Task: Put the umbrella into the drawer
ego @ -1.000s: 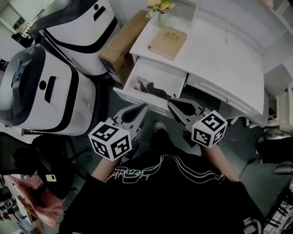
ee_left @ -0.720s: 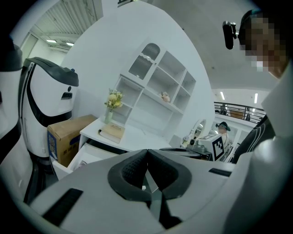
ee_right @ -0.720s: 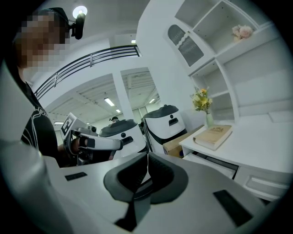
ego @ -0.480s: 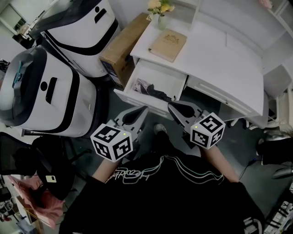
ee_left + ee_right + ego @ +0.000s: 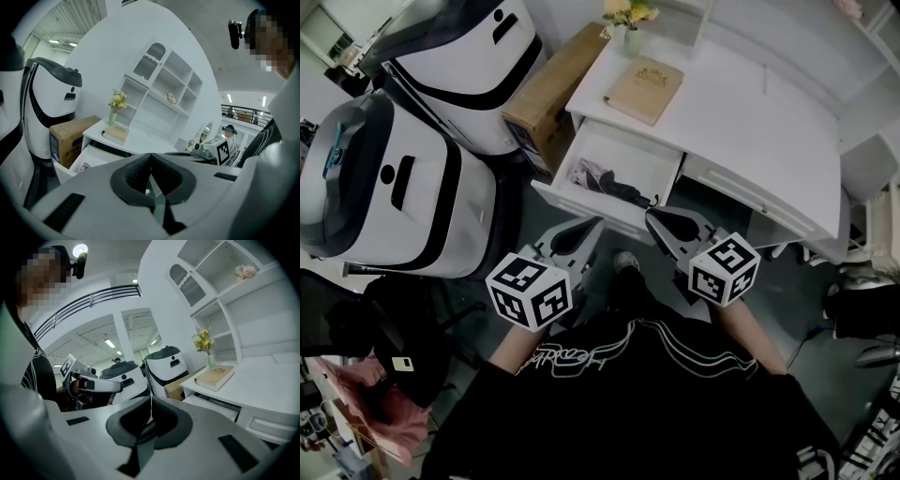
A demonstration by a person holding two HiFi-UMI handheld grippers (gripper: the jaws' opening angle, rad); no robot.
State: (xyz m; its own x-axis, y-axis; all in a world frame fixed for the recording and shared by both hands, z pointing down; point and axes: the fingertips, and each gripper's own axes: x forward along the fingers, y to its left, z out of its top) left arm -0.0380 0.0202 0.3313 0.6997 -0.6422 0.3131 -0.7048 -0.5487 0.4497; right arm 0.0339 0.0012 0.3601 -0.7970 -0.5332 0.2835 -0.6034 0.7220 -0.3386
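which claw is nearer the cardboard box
Left. In the head view the left claw sits below and right of the box; the right claw is further right, at the drawer's far corner.

I read site as robotics lab hall with mock home corner: white desk (image 5: 750,112), flower vase (image 5: 633,39), bulky white machines (image 5: 394,187), mezzanine railing (image 5: 93,297).

floor (image 5: 802,314): dark grey | desk (image 5: 750,103): white | shelf unit (image 5: 165,82): white | ceiling lights (image 5: 110,343): on
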